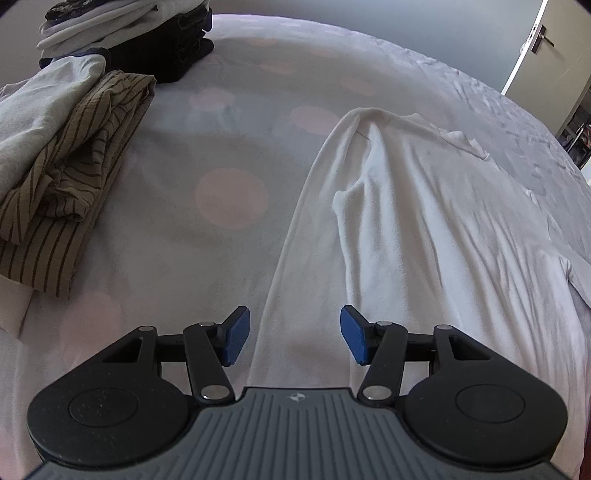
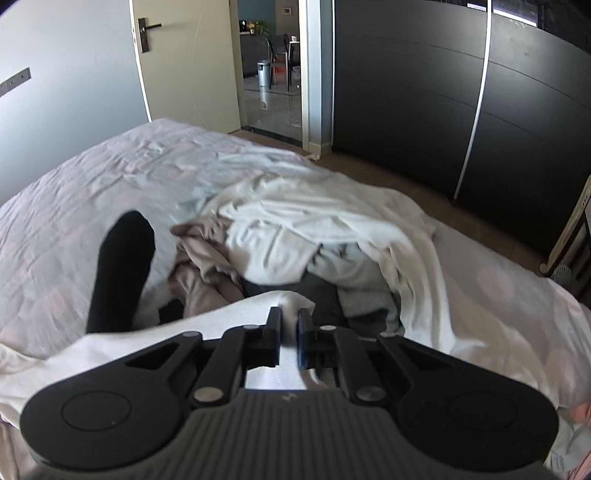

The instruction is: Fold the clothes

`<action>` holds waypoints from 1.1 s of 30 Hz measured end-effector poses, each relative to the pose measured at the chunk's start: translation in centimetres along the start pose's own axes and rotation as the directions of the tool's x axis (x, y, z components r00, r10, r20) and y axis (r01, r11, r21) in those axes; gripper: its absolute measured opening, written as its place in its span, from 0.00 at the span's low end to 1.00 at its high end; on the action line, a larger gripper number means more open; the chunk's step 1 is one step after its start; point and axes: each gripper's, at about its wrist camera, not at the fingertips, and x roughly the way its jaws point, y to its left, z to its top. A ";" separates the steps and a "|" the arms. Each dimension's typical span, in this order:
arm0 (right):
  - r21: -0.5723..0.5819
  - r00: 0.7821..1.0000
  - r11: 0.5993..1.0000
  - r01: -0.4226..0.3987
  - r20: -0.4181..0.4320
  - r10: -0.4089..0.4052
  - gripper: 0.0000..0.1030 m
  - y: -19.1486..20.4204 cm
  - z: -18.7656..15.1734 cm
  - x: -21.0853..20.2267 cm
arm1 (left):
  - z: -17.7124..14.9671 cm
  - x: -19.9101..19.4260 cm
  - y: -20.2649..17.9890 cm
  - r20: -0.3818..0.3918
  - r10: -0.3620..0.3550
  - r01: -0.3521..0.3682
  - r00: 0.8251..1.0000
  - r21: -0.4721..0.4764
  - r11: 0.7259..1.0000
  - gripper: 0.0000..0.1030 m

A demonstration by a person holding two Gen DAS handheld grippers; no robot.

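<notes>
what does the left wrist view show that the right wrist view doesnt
Only the left wrist view: the open left gripper over a spread white garment, a folded striped shirt and a stack of folded clothes.
Only the right wrist view: the right gripper pinching white cloth, an unfolded pile, a black sock.
Both: the bed sheet.

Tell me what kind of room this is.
Most likely a home bedroom: a bed strewn with clothes, a dark sliding-door wardrobe along the wall, and an open door onto another room.
</notes>
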 end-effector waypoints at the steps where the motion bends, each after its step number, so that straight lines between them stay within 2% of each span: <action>1: -0.017 1.000 1.000 0.014 0.017 -0.013 0.20 0.3 -0.5 -0.3 | 0.1 -0.2 0.4 -0.023 0.006 -0.006 1.000 0.005 1.000 0.62; 2: -0.034 0.999 0.999 0.028 0.035 -0.026 0.25 0.5 -1.0 -0.6 | 0.1 -0.3 0.6 -0.040 0.016 -0.015 0.999 0.014 1.000 0.62; 4: -0.073 0.997 0.997 0.006 0.080 -0.001 0.30 1.4 -1.8 -2.0 | 0.0 -0.7 1.2 -0.070 0.036 -0.033 0.997 0.035 0.999 0.62; 8: -0.074 0.979 0.987 -0.142 0.138 0.152 0.33 3.9 -3.1 -5.2 | -0.8 -0.7 1.5 -0.125 0.077 -0.068 0.989 0.077 0.995 0.64; 11: -0.077 0.941 0.954 -0.290 0.160 0.299 0.38 6.9 -4.5 -7.6 | -1.8 -0.3 1.9 -0.163 0.046 -0.041 0.986 0.040 0.998 0.64; 13: -0.094 0.905 0.919 -0.384 0.161 0.394 0.42 9.2 -5.8 -8.9 | -2.5 0.2 1.9 -0.184 0.035 -0.033 0.982 0.016 0.999 0.64; 16: -0.118 0.856 0.866 -0.486 0.137 0.499 0.43 12.8 -8.2 -10.3 | -3.6 0.8 1.7 -0.193 0.054 -0.054 0.980 0.005 0.999 0.61; 17: -0.126 0.839 0.848 -0.515 0.129 0.529 0.44 13.9 -9.0 -10.6 | -3.9 0.7 1.5 -0.182 0.053 -0.052 0.982 0.009 0.999 0.55; 21: -0.129 0.776 0.782 -0.610 0.100 0.623 0.49 17.7 -13.5 -10.9 | -4.8 0.3 1.2 -0.136 -0.005 0.001 0.991 -0.033 0.999 0.09; 22: -0.126 0.763 0.767 -0.629 0.089 0.640 0.49 18.5 -14.6 -10.8 | -4.9 0.0 1.2 -0.124 -0.015 0.009 0.992 -0.045 0.999 0.04; 25: -0.133 0.754 0.753 -0.645 0.052 0.655 0.49 20.0 -18.3 -9.8 | -4.2 -1.7 1.3 -0.061 -0.015 0.013 0.998 -0.035 0.999 0.04; 27: -0.105 0.766 0.763 -0.638 0.011 0.643 0.49 20.5 -19.2 -9.0 | -3.2 -3.1 1.5 -0.013 -0.011 0.010 1.000 -0.026 1.000 0.04; 28: -0.105 0.759 0.755 -0.647 0.002 0.651 0.50 20.8 -19.2 -8.9 | -2.3 -3.9 1.6 0.010 0.001 0.000 1.000 -0.018 1.000 0.04; 33: -0.150 0.758 0.750 -0.644 0.005 0.652 0.51 21.5 -19.2 -8.7 | 3.2 -6.4 1.7 0.110 0.079 -0.081 0.991 0.016 0.997 0.04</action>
